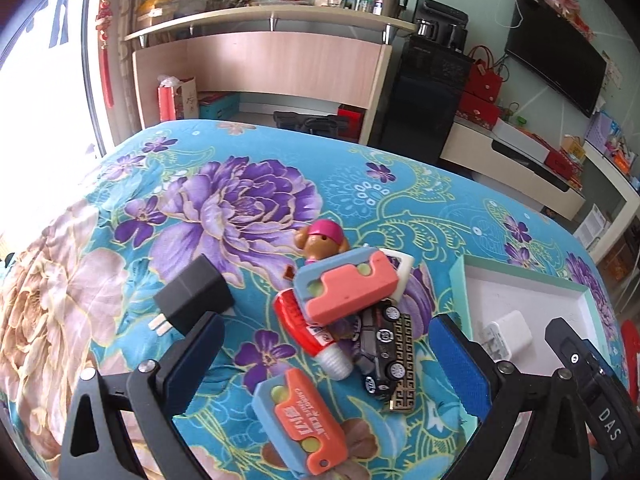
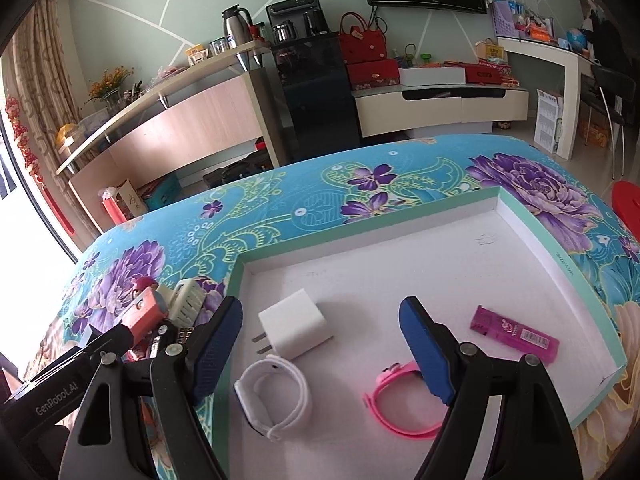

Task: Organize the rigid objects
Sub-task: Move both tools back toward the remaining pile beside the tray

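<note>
A pile of small objects lies on the floral cloth: a blue and coral toy (image 1: 345, 285), a red tube (image 1: 310, 330), a black toy car (image 1: 380, 354), a dog figure with a pink cap (image 1: 322, 240), another coral toy (image 1: 300, 424) and a black charger (image 1: 194, 298). My left gripper (image 1: 326, 354) is open and empty just above the pile. A shallow white box with a teal rim (image 2: 520, 204) holds a white charger (image 2: 296, 324), a white watch (image 2: 276, 396), a pink watch (image 2: 400, 404) and a magenta lighter (image 2: 514, 334). My right gripper (image 2: 320, 340) is open and empty over the box.
The table edge drops off at the far side. Beyond it stand a wooden desk (image 1: 260, 64), a black water dispenser (image 2: 316, 92) and a low TV cabinet (image 2: 440, 104). The box also shows in the left wrist view (image 1: 520, 280), to the right of the pile.
</note>
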A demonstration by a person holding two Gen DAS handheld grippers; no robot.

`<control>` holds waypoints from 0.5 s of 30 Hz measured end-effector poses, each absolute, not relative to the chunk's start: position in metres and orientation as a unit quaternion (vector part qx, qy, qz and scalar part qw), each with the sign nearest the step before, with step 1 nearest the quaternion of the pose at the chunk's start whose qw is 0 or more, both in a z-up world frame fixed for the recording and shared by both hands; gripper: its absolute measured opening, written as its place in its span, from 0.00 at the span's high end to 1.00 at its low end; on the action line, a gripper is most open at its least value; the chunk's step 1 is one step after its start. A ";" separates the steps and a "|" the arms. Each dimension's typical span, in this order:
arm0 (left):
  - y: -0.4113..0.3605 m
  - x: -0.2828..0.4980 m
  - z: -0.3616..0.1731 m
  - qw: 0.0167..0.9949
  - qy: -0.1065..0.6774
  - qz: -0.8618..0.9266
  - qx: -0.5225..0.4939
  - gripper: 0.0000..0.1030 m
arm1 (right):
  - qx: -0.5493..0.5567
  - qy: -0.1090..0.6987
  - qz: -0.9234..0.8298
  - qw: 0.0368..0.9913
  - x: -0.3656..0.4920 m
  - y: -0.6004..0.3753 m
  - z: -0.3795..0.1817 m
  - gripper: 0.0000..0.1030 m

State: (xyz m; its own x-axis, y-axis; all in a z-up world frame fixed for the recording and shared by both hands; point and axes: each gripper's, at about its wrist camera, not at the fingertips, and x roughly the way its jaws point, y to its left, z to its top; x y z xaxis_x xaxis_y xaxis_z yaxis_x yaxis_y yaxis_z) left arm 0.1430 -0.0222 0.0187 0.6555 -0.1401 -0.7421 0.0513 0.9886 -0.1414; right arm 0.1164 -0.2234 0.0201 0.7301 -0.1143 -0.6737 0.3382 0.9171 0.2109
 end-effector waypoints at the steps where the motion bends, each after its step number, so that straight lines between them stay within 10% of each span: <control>1: -0.016 0.144 0.019 0.909 0.411 -0.044 -0.058 0.00 | 0.156 0.347 -0.117 0.917 0.118 -0.218 0.020 0.21; 15: 0.060 0.146 0.025 0.904 0.412 0.056 -0.098 0.00 | 0.124 0.343 -0.053 0.930 0.131 -0.162 0.021 0.04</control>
State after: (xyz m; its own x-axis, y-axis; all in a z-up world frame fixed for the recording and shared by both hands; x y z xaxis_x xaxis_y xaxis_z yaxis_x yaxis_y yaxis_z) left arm 0.1458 0.0600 0.0250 0.6546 0.0198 -0.7557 -0.1819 0.9744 -0.1320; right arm 0.1314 -0.1623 0.0210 0.7589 -0.0135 -0.6511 0.1834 0.9638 0.1937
